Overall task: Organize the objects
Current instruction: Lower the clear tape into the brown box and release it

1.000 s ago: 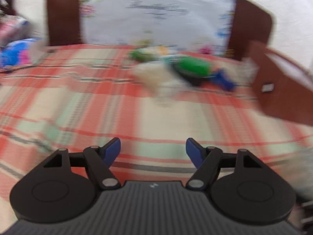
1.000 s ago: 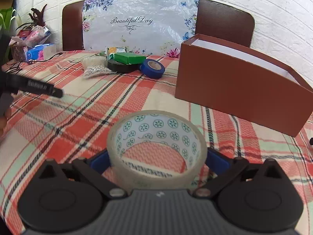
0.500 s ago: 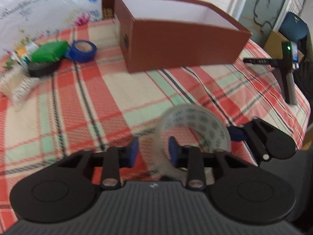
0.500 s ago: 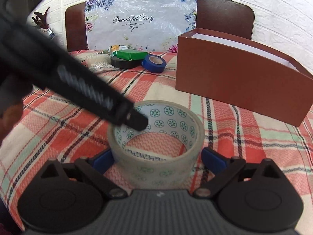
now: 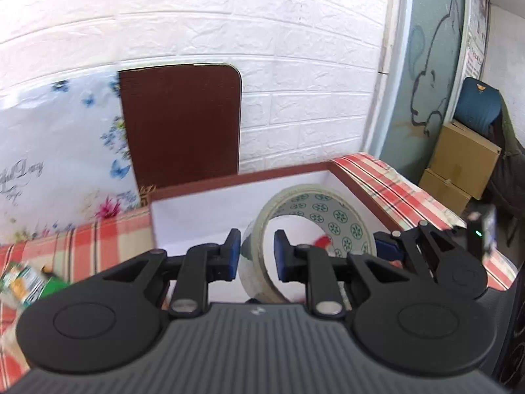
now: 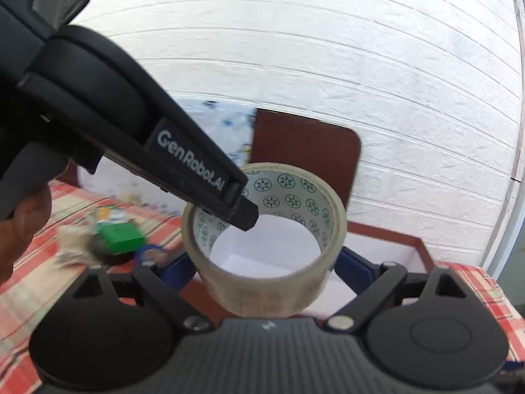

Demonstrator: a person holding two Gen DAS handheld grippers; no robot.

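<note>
While the brown box (image 5: 354,180) stands open on the plaid desk (image 5: 393,190), the tape roll (image 5: 315,226) hangs above its white interior. Right gripper (image 6: 267,272) fingers clamp the roll's outer sides; left gripper (image 5: 254,259) fingers pinch its left wall.

A second ago the roll of clear packing tape (image 6: 267,239) sat low over the plaid tablecloth (image 5: 390,184) in the right gripper (image 6: 267,267) alone, with the brown box (image 5: 229,193) well ahead. Now it is lifted and hangs over the box's white interior. The left gripper (image 5: 254,257), then open and apart over the cloth, has swung across and pinches the roll's wall, one finger inside the ring.
</note>
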